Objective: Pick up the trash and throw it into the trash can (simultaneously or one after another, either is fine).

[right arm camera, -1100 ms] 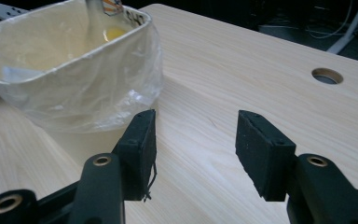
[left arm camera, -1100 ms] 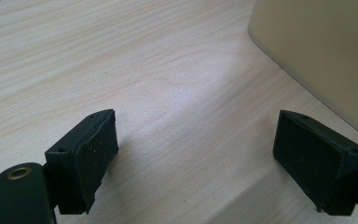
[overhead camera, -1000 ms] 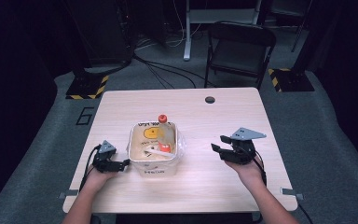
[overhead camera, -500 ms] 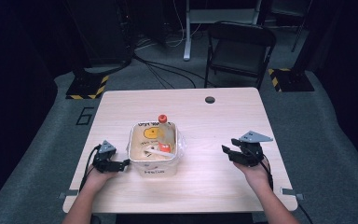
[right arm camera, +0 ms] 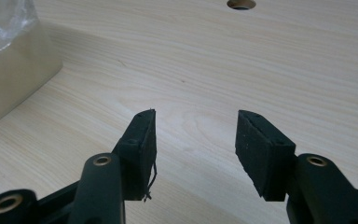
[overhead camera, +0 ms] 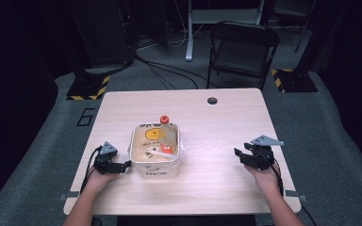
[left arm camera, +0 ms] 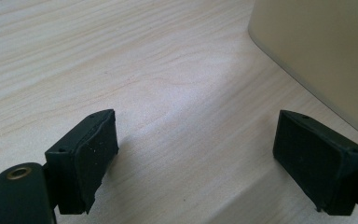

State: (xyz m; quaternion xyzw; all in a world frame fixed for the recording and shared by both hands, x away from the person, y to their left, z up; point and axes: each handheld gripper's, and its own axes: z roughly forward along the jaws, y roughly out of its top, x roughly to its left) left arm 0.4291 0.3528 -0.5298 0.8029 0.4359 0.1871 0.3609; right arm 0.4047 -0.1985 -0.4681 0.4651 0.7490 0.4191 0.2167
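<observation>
I have both grippers low over the pale wooden table (overhead camera: pixel 207 122), and the thing I am working on sits between them: a square, translucent plastic tub (overhead camera: pixel 154 165) with handwriting on its near wall, left of the table's middle; inside it I see a yellow pouch with a dark round mark (overhead camera: pixel 153 135), an orange screw cap (overhead camera: pixel 164 119) poking up at the far rim, a small orange piece (overhead camera: pixel 166 149), and clear crinkled film (overhead camera: pixel 183 146) bunched along the tub's right edge. My left gripper (overhead camera: pixel 125 164) lies just beside the tub's left wall; in the left gripper view its jaws stand wide apart over bare wood with nothing between them, and the tub's cream wall (left arm camera: pixel 321 56) rises close at the upper right. My right gripper (overhead camera: pixel 239 155) sits well apart from the tub, toward the table's right edge; its jaws are about half open and empty, with the tub's corner (right arm camera: pixel 14 70) off to the left.

I judge the tub light but bulky; its thin walls will likely flex and feel slick, so a pinch on a flat side could slip; I would rather take the stiffer rim, one jaw inside and one outside. The film is limp and could snag a jaw; the pouch looks soft, with its capped neck the firmest hold.
</observation>
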